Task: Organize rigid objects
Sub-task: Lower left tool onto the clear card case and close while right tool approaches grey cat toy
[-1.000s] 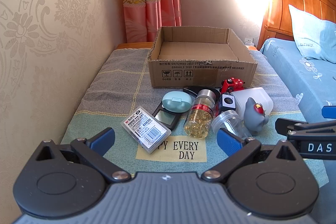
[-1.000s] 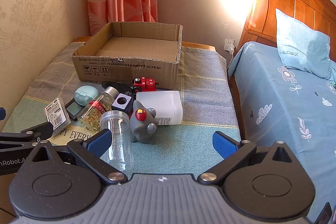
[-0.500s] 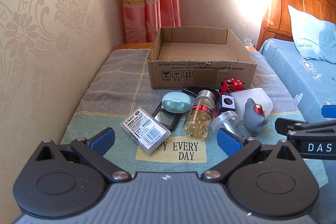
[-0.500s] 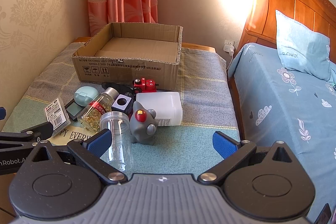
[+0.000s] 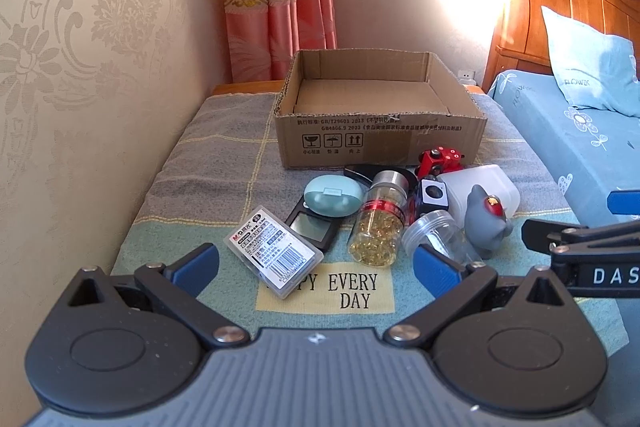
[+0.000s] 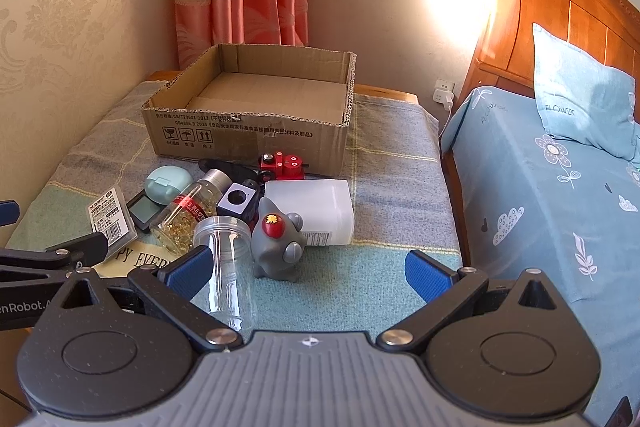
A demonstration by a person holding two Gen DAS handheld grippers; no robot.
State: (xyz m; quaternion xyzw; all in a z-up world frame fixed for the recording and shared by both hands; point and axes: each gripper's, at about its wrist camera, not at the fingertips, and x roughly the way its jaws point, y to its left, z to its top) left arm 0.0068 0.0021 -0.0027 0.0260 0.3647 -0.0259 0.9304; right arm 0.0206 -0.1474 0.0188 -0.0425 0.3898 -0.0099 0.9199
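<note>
— Both grippers are spread wide and hold nothing: the left gripper (image 5: 316, 263) hangs over the flat clear plastic case with a barcode label (image 5: 273, 251), and the right gripper (image 6: 307, 269) is near the grey rubber animal toy (image 6: 277, 243).

— And the other things?

— On the cloth-covered surface (image 5: 224, 163), the bottle of yellow capsules (image 5: 379, 218) lies between the mint oval case (image 5: 333, 195) and the empty clear jar (image 6: 228, 267). Behind them stands the open brown cardboard box (image 5: 380, 135).

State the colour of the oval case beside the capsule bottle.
Pale mint green oval case; clearest in the left wrist view.
</note>
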